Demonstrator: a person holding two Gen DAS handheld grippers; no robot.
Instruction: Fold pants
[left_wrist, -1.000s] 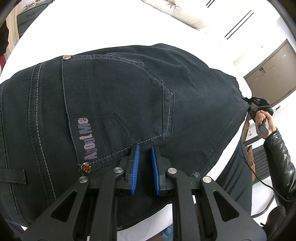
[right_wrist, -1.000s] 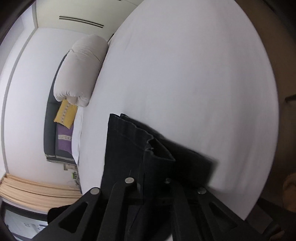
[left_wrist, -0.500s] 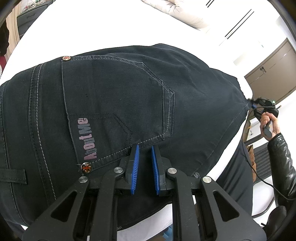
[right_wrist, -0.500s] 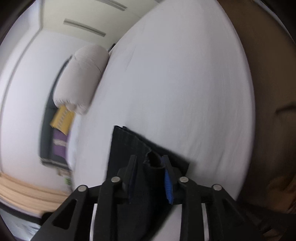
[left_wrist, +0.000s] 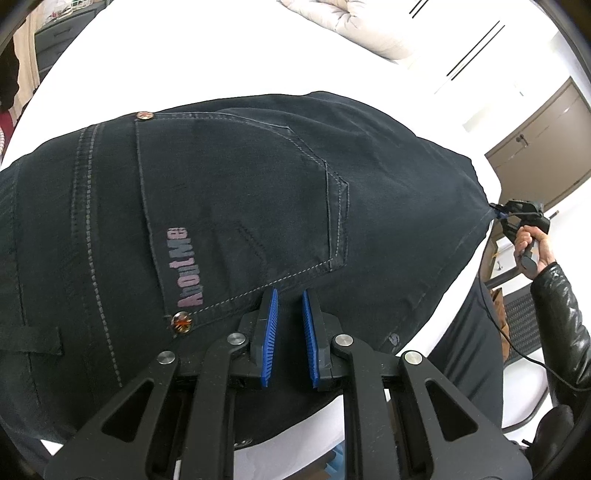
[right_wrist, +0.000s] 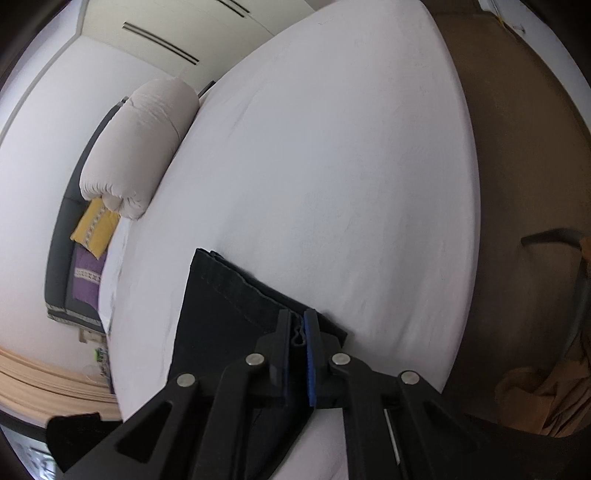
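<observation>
two grippers, right gripper (right_wrist: 299, 332) pinching pants (left_wrist: 240, 206) hem, left gripper (left_wrist: 290, 314) parted

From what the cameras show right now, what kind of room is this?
Most likely a bedroom. The dark pants lie on a wide white bed, a rolled duvet sits at its far end, and a yellow cushion lies beyond it.

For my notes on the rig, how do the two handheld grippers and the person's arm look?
The left gripper and the right gripper share one build: black linkage arms with silver round pivot pins, and fingers faced with ribbed blue pads. A thin black cable hangs from the right one. The right hand is bare, above a glossy black leather sleeve.
</observation>
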